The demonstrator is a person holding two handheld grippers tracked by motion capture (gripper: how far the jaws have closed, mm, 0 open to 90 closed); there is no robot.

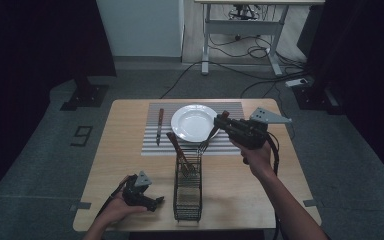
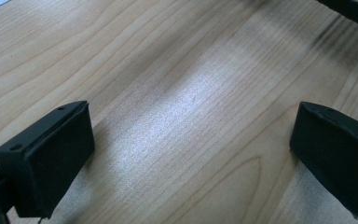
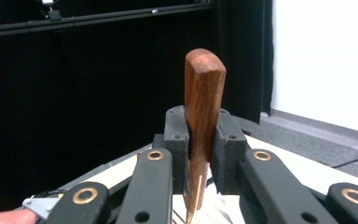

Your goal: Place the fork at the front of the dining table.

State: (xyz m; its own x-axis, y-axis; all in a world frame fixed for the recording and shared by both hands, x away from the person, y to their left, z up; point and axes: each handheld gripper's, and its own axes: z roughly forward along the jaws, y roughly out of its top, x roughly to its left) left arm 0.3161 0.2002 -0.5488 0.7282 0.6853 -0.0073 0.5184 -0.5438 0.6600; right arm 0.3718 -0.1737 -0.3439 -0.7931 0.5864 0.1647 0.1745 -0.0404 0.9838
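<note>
A fork [image 1: 207,140] with a wooden handle [image 3: 205,84] hangs tines-down over the front edge of the white plate [image 1: 192,122], just beyond the wire basket [image 1: 187,192]. My right gripper [image 1: 222,119] is shut on the handle, and in the right gripper view its jaws [image 3: 205,140] press on both sides of the wood. On the table's near left my left gripper [image 1: 159,201] lies in a hand. Its pads [image 2: 51,158] stand wide apart over bare wood with nothing between them.
A wooden-handled knife [image 1: 160,125] lies on the striped placemat [image 1: 152,147] left of the plate. Another wooden-handled utensil [image 1: 176,145] leans out of the basket's far end. The wooden table [image 1: 125,150] has open surface on both sides of the basket.
</note>
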